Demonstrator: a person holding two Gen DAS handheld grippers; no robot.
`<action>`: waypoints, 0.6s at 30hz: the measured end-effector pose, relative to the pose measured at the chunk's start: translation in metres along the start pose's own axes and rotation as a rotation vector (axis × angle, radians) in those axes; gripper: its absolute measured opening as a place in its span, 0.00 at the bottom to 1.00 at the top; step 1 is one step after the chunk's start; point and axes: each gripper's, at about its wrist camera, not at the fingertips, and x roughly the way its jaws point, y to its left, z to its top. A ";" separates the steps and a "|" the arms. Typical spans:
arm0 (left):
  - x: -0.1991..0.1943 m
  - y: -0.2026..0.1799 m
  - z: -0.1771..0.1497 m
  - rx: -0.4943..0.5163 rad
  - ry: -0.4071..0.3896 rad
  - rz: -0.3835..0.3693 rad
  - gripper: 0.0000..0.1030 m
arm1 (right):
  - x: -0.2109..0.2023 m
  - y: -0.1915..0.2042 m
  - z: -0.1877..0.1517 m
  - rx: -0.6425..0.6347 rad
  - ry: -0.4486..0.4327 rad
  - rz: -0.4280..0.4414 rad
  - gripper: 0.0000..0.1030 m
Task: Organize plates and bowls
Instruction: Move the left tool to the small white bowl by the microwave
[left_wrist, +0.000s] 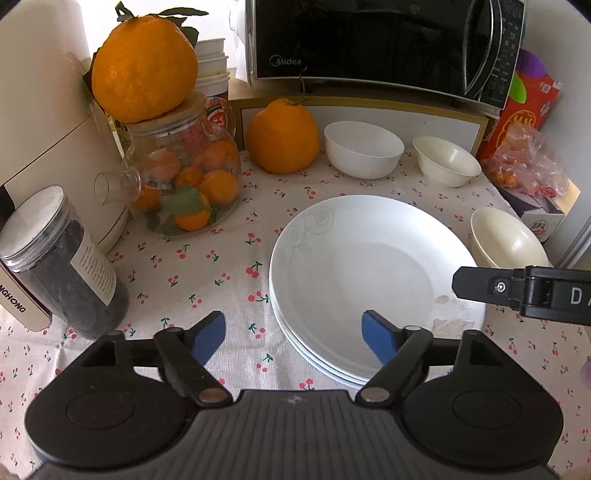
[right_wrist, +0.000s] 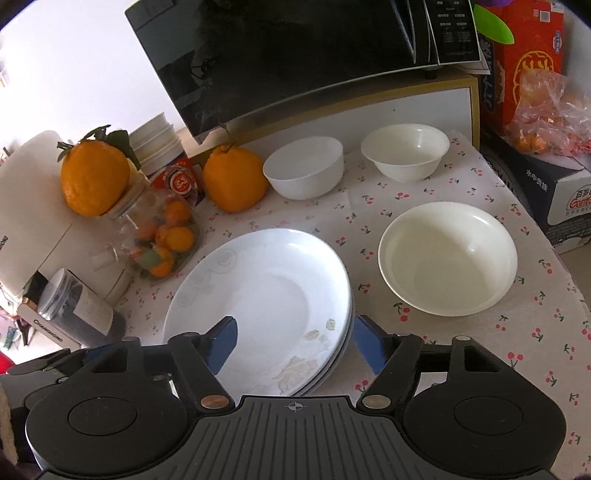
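A stack of white plates (left_wrist: 369, 273) (right_wrist: 266, 291) lies on the cherry-print cloth. My left gripper (left_wrist: 293, 332) is open, its blue pads straddling the stack's near left rim without touching it. My right gripper (right_wrist: 295, 332) is open too; the stack's near right rim lies between its pads with no pressure on it. One of its fingers (left_wrist: 476, 286) shows over the plates' right side. A wide cream bowl (right_wrist: 447, 258) (left_wrist: 506, 240) sits right of the stack. Behind stand a white bowl (left_wrist: 364, 147) (right_wrist: 304, 171) and a smaller cream bowl (left_wrist: 447, 160) (right_wrist: 406, 151).
A black microwave (left_wrist: 369, 40) sits on a shelf at the back. A large orange (left_wrist: 282, 136) stands beside the white bowl, another on a glass jar of small oranges (left_wrist: 184, 181). A dark canister (left_wrist: 62, 266) stands at the left; boxes and a fruit bag (right_wrist: 546, 110) crowd the right.
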 end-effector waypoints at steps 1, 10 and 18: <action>-0.001 0.000 0.000 0.001 0.003 -0.001 0.83 | -0.001 -0.001 0.000 0.000 0.000 0.001 0.73; -0.007 0.001 -0.002 -0.010 0.008 -0.006 0.95 | -0.015 -0.004 0.002 0.008 -0.006 0.020 0.87; -0.006 0.002 0.004 -0.030 0.008 -0.003 0.98 | -0.021 -0.019 0.013 0.127 -0.006 0.086 0.89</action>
